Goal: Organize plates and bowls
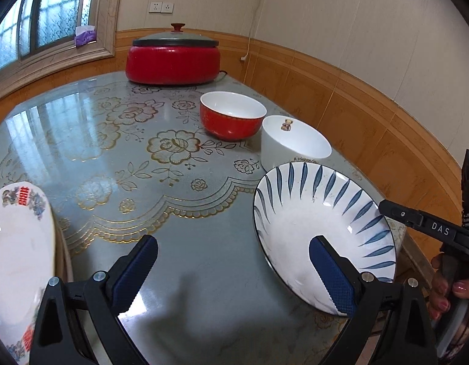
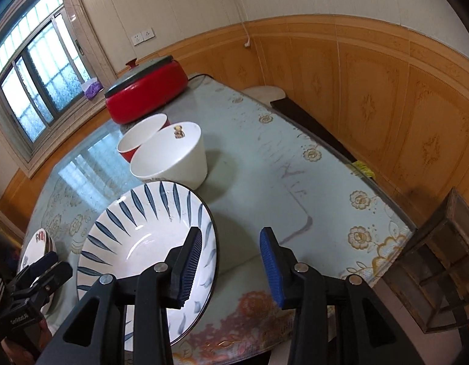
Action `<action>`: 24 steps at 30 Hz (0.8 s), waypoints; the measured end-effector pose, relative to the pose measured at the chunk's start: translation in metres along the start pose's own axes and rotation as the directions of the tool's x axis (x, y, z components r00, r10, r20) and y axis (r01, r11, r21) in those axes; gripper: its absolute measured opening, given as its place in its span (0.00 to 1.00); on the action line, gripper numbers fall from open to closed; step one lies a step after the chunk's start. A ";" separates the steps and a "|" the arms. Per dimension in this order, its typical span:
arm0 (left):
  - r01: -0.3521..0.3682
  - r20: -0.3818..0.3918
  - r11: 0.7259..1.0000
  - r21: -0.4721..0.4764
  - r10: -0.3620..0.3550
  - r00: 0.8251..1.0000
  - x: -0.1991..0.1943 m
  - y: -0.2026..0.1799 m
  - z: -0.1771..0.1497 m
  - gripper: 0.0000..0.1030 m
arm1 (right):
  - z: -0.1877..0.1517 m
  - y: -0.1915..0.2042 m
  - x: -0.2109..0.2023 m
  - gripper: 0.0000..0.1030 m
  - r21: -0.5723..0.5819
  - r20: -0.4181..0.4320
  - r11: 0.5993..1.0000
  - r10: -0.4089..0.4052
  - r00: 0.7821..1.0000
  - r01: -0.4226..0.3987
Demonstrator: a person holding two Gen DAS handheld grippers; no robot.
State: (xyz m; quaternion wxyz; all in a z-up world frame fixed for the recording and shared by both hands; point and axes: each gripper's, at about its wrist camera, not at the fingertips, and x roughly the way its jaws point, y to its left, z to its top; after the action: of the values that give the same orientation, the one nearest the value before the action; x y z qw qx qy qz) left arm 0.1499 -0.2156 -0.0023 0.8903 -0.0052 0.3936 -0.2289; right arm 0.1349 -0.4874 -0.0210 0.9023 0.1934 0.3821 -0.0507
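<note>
While both grippers stand wide open and hold nothing, the table (image 1: 179, 292) carries everything under a floral cover. Red lidded cooker (image 1: 173, 60) sits at the far edge. Blue-striped plate (image 1: 319, 222) lies at the near right edge, the right gripper (image 2: 231, 269) astride its rim, one pad over the plate. White bowl (image 1: 290, 144) sits just beyond it, red bowl (image 1: 231, 115) beside that. Patterned plate (image 1: 20, 261) lies at the near left edge, beside the left gripper (image 1: 231, 276).
</note>
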 end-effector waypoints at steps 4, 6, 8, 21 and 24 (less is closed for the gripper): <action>0.008 -0.033 1.000 0.029 -0.008 0.999 0.015 -0.010 0.000 0.85 | 0.000 -0.004 0.017 0.39 0.022 -0.041 0.998 0.052 0.998 -0.051; 0.005 -0.038 0.999 0.047 -0.003 0.999 0.020 -0.014 -0.002 0.82 | -0.002 -0.004 0.021 0.39 0.020 -0.050 0.998 0.064 0.997 -0.063; 0.007 -0.046 0.999 0.052 -0.005 0.999 0.024 -0.017 -0.002 0.78 | -0.003 -0.004 0.024 0.39 0.016 -0.053 0.997 0.078 0.996 -0.077; 0.029 -0.093 0.998 0.055 -0.024 0.995 0.048 -0.025 -0.003 0.54 | -0.008 -0.002 0.044 0.27 0.021 -0.118 0.986 0.166 0.979 -0.164; 0.038 -0.110 0.998 0.058 -0.031 0.993 0.053 -0.026 -0.006 0.34 | -0.008 0.003 0.046 0.17 -0.004 -0.127 0.981 0.192 0.973 -0.194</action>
State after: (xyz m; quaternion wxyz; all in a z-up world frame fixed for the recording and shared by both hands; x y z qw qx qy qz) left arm 0.1664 -0.2598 -0.0388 0.8632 0.0274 0.4343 -0.2561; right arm 0.1624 -0.4787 -0.0578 0.8785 0.2250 0.4181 0.0526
